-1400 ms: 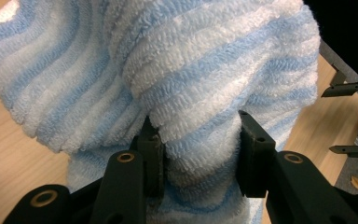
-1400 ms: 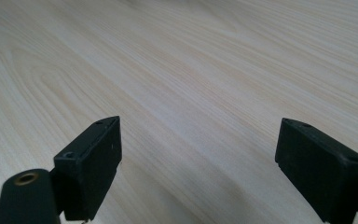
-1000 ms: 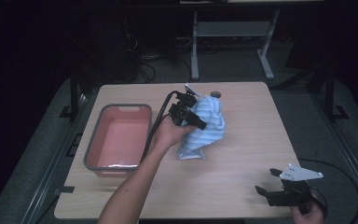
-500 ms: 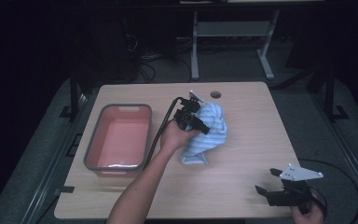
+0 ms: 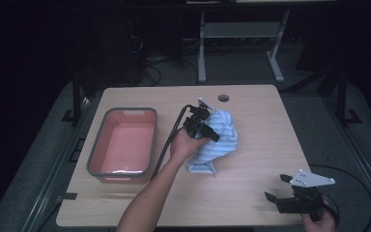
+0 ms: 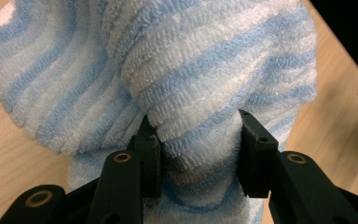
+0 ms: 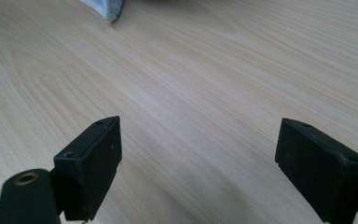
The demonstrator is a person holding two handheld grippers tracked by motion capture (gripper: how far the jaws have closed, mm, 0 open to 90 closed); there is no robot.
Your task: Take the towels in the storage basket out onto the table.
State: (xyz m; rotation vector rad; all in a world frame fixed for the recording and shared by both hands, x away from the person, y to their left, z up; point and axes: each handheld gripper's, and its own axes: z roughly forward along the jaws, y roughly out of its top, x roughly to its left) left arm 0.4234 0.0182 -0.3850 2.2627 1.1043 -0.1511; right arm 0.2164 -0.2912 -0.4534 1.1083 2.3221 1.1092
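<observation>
The left gripper, gripped in a person's hand, pinches a thick fold of one blue-and-white striped towel between its two black jaws near the middle of the tabletop; in the left gripper view the terry cloth bulges up between the jaws. The right gripper hovers at the tabletop's near right corner, jaws spread wide over bare wood and holding nothing. One pink bin with a grey rim sits along the left edge. No brand, label or writing is legible on anything.
</observation>
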